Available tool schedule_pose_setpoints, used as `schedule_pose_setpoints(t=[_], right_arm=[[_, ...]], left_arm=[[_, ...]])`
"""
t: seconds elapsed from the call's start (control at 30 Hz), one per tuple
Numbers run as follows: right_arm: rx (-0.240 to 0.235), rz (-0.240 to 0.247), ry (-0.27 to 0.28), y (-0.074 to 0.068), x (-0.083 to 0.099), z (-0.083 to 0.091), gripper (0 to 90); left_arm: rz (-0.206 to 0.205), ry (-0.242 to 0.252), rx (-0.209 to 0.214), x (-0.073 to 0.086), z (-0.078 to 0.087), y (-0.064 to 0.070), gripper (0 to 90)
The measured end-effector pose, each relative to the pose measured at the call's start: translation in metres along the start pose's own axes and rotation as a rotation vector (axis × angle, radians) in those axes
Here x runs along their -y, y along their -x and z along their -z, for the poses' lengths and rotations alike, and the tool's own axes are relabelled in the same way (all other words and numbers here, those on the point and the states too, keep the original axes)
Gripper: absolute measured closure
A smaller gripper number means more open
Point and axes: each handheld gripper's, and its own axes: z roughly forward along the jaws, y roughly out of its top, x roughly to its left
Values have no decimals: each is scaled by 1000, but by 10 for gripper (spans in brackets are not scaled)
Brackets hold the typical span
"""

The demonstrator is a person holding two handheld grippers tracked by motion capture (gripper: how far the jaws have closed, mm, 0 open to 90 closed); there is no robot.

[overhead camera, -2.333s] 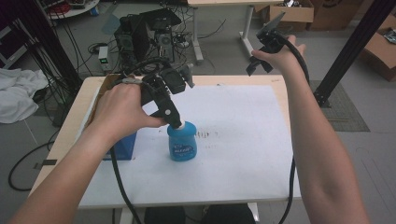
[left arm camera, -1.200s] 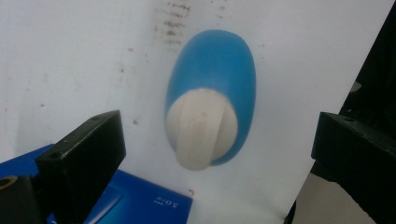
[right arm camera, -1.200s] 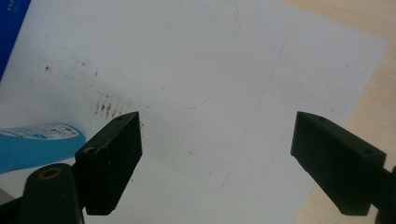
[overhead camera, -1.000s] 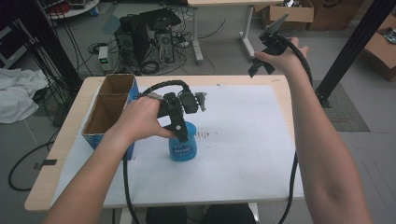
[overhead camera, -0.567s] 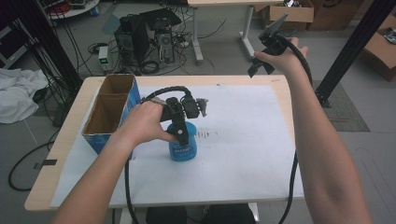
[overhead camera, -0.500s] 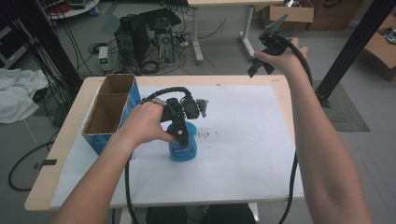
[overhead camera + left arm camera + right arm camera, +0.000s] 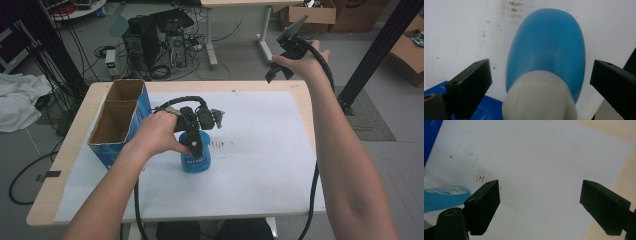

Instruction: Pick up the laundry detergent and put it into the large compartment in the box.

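Alignment stage: hovering left gripper (image 7: 196,146) straight above bottle (image 7: 195,161), pointing down its long axis so that the fingers (image 7: 470,87) are straddling the white cap (image 7: 539,100). Spreading these fingers wide, released, touching neither cap nor body, with clear gaps on both sides; judging this as centring ahead of a closing move. Standing bottle upright on the paper (image 7: 260,150) near the middle of the table (image 7: 62,190), just beside the box (image 7: 107,156), probably for free access from above. Resting box at the table's left side with both open compartments facing up, likely waiting as a receptacle. Parking right gripper (image 7: 541,205) high, beyond the far right corner, well apart from the bottle, apparently avoiding interference with the left hand (image 7: 157,135). Holding its fingers (image 7: 484,205) released as well, gripping nothing, looking down on bare paper. Calling next for lowering and closing on the cap or neck; risking tipping if closing off-centre.
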Motion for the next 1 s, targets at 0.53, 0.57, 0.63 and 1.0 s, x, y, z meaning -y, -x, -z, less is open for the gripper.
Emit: schedule_pose_setpoints(t=[0.53, 0.57, 0.63, 1.0], right_arm=[[-6, -1, 2, 2, 1, 0, 165], [-7, 0, 1, 1, 1, 0, 165], [-5, 2, 0, 2, 1, 0, 165], [-11, 1, 2, 2, 2, 1, 165]], left_arm=[[-2, -16, 6, -1, -2, -3, 136], [0, -14, 9, -1, -2, -3, 142], [0, -20, 10, -1, -3, -4, 148], [-6, -36, 13, -4, -5, -3, 186]])
